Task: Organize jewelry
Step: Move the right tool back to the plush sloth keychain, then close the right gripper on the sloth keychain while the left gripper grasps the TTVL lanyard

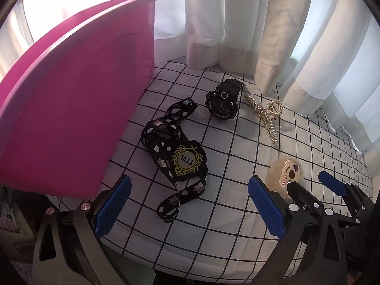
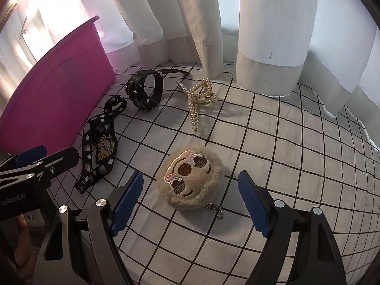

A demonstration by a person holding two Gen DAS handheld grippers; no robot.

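A black lanyard with a gold badge [image 1: 177,156] [image 2: 102,147] lies on the checked cloth beside a pink bin [image 1: 71,99] [image 2: 54,95]. A black watch [image 1: 223,101] [image 2: 146,90] and a pearl hair claw [image 1: 268,116] [image 2: 199,99] lie farther back. A furry beige face keychain [image 2: 190,178] [image 1: 287,173] lies nearer. My left gripper [image 1: 190,204] is open and empty, just short of the lanyard. My right gripper [image 2: 190,204] is open and empty, its fingers on either side of the keychain's near edge.
White curtains [image 1: 237,23] [image 2: 261,23] hang along the back edge of the checked surface [image 1: 213,213] [image 2: 285,142]. The pink bin stands at the left. The right gripper's fingers [image 1: 330,182] show at the right of the left wrist view.
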